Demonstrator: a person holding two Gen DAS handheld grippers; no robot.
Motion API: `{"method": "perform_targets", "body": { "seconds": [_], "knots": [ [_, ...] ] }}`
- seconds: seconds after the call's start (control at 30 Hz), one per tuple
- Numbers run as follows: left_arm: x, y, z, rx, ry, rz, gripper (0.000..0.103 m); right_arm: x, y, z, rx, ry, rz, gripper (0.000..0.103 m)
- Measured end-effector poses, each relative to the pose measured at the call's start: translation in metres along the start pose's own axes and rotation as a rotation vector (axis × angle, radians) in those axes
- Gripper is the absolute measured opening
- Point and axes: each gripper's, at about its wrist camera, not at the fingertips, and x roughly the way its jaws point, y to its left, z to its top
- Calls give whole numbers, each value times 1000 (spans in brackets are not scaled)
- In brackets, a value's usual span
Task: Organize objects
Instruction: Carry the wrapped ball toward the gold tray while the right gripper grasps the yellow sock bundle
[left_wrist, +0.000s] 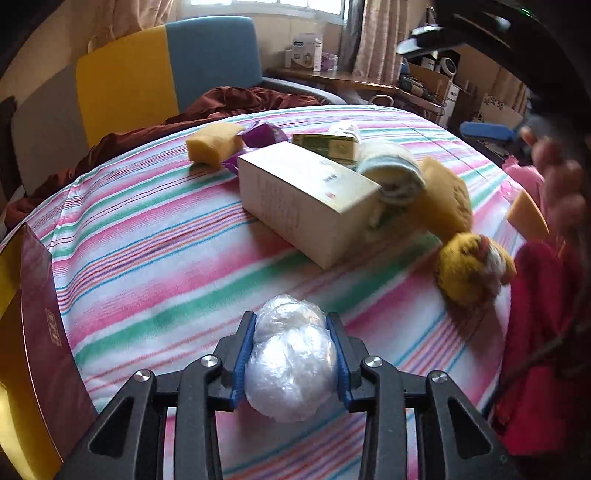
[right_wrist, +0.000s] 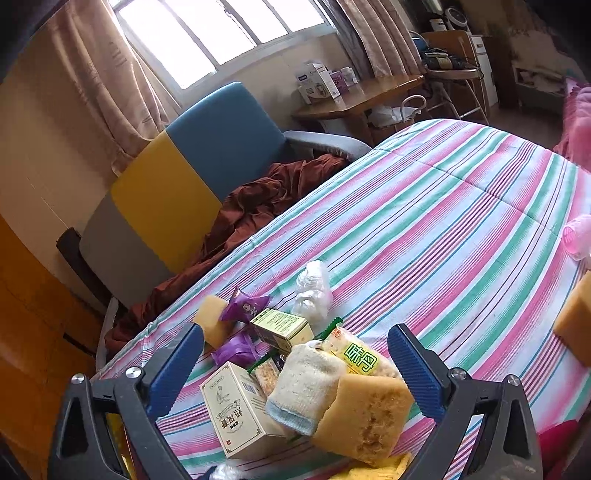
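My left gripper is shut on a crumpled ball of clear plastic, just above the striped bedspread. Beyond it lies a heap: a white carton, a rolled pale cloth, a large yellow sponge, a green box, a purple wrapper and a small sponge. My right gripper hangs open over the same heap, around nothing, with the white carton, rolled cloth, large sponge and a snack pack below it.
A yellow plush toy and red cloth lie at the right. A maroon box stands at the left edge. Another sponge sits far right. A blurred hand shows at the right. A brown blanket lies behind the bed.
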Motion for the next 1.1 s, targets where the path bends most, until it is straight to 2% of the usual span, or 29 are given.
{"method": "perform_targets", "body": {
  "seconds": [0.07,0.2,0.27,0.33,0.47,0.57,0.77,0.87,0.9,0.93,0.97,1.1],
  "knots": [
    [-9,-9,-13,44,-30,4,37,2,-1,-1,4,16,4,100],
    [-20,-14,-26,66,-65,7,37,6,1,-4,-2,44,6,96],
    [-21,-8,-27,48,-64,-14,37,8,0,-7,11,74,20,85],
    [-20,-5,-26,42,-65,-31,37,9,2,-10,-12,135,23,76],
    [-20,-3,-28,36,-85,-47,37,1,9,-21,-140,260,5,76],
    [-18,-2,-28,27,-93,-59,37,-1,9,-35,-229,403,-43,76],
    [-20,-1,-31,30,-103,-63,37,23,-4,-73,-291,613,-159,77],
    [-22,-1,-35,36,-108,-59,37,29,1,-75,-320,601,-186,76],
    [-23,-1,-35,36,-107,-58,37,35,2,-79,-337,630,-209,75],
    [-23,-1,-36,38,-106,-57,37,41,1,-84,-353,668,-220,66],
    [-23,0,-36,37,-106,-57,37,44,2,-87,-374,683,-226,62],
    [-29,2,-37,23,-88,-56,37,46,5,-94,-443,687,-250,57]
  ]
}}
